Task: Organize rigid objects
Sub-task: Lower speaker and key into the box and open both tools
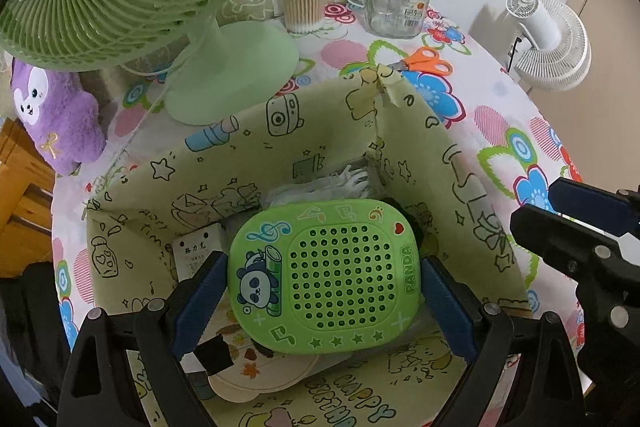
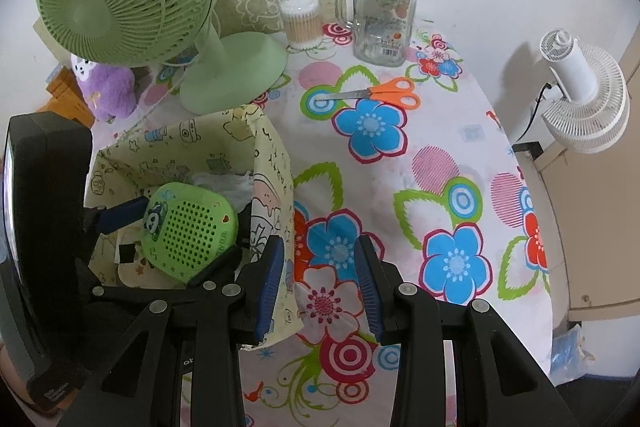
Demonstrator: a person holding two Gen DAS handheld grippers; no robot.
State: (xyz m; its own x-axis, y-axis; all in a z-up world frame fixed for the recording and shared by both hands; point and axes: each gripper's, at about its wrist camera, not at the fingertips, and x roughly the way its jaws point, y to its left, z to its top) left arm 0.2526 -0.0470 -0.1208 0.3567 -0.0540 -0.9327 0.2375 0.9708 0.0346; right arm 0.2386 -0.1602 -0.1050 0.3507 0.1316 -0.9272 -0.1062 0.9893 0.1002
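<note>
The left gripper (image 1: 324,275) holds a green panda-printed case (image 1: 326,273) by its two sides, jaws wide and pads pressed on its edges, and has it down inside the paper-lined box (image 1: 224,155) on the flowered tablecloth (image 2: 440,155). The case hangs tilted above what already lies in there: some white plastic pieces (image 1: 340,179) at the back and a small white card (image 1: 198,251) to one side. The right gripper (image 2: 320,291) hovers just outside the box's near corner, jaws drawn in with nothing between them. So, as I judge it, some of the sorting is done and this piece only needs letting go. Orange scissors (image 2: 384,93), a cotton-swab tub (image 2: 301,23) and a glass jar (image 2: 382,23) stand outside the box, seemingly left to gather.
</note>
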